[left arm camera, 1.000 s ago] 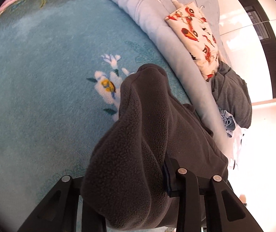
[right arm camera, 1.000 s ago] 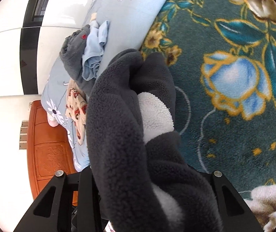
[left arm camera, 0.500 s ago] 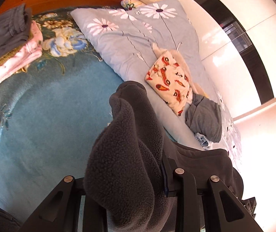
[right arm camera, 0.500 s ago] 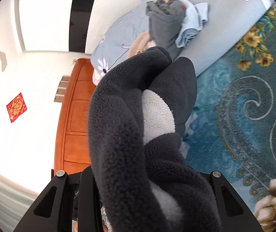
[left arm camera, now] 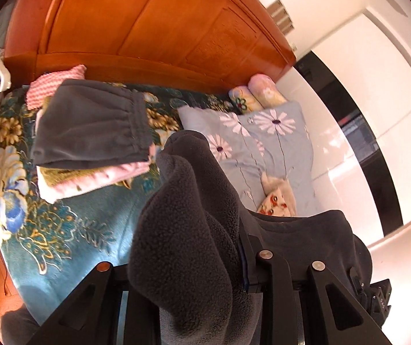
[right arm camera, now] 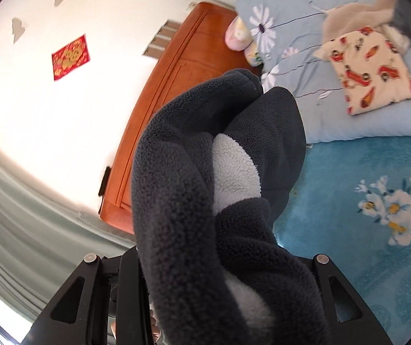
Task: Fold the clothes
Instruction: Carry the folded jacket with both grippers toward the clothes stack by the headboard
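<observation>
We held the dark grey fleece garment up above the bed, both ends bunched. Our left gripper was clamped on one thick fold of it, with more fleece draped over the gripper's right side. Our right gripper was clamped on another fold, where a patch of white lining showed. Beyond the garment, toward the wooden headboard, lay a stack of folded clothes topped by dark grey trousers. Right of the garment lay a blue daisy-print quilt carrying a car-print cloth.
</observation>
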Motion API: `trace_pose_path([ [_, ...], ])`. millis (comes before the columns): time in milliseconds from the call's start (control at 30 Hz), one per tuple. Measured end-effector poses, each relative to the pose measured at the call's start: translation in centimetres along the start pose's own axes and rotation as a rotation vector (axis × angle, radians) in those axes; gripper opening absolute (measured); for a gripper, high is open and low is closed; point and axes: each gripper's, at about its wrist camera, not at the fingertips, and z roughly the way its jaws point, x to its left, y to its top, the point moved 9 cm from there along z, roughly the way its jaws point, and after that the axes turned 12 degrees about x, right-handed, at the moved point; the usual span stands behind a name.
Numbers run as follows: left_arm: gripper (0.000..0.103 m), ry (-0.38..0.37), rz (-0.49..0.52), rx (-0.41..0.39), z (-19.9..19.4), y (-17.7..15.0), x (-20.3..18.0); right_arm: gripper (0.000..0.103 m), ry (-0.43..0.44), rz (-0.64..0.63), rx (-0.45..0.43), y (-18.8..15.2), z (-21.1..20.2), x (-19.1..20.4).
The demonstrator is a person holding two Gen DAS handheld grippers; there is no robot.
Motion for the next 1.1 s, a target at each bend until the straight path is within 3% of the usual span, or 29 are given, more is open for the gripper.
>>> trace_pose_path([
  [267, 0.027, 0.028, -0.125, -0.194, -7.7, 11.9, 9.2, 0.040, 0.049, -0.149, 0.218, 6.0, 16.1, 10.4],
  [400, 0.028, 0.048, -0.162, -0.310, -9.6, 15.4, 15.0, 0.040, 0.115, -0.232, 0.294, 9.0, 23.9, 13.5],
  [467, 0.028, 0.075, -0.187, -0.337, -8.7, 16.2, 18.5, 0.040, 0.139, -0.256, 0.322, 9.2, 27.9, 13.2],
  [533, 0.028, 0.105, -0.232, -0.314, -5.5, 16.0, 22.8, 0.040, 0.150, -0.272, 0.353, 9.2, 32.0, 11.8],
  [600, 0.028, 0.125, -0.291, -0.274, -2.0, 15.3, 27.1, 0.040, 0.091, -0.234, 0.392, 9.2, 36.7, 7.5],
  [700, 0.028, 0.096, -0.385, -0.223, 2.3, 12.8, 31.9, 0.040, -0.078, -0.141, 0.455, 7.6, 42.8, 0.3],
  [800, 0.030, 0.001, -0.380, -0.273, 2.9, 11.7, 32.7, 0.040, -0.046, -0.039, 0.444, 7.8, 43.1, -4.8],
  [867, 0.030, -0.010, -0.362, -0.302, 3.0, 11.6, 32.2, 0.040, -0.034, -0.054, 0.454, 9.0, 43.6, -5.3],
  [967, 0.030, 0.023, -0.292, -0.339, 3.0, 11.8, 30.3, 0.040, -0.029, -0.142, 0.465, 13.0, 46.4, -2.6],
  [1033, 0.030, 0.030, -0.263, -0.364, 3.0, 12.0, 29.5, 0.040, -0.007, -0.221, 0.454, 14.1, 47.1, -0.2],
  [1100, 0.030, 0.023, -0.280, -0.382, 3.2, 11.8, 29.9, 0.040, -0.038, -0.233, 0.471, 14.3, 48.1, -0.8],
])
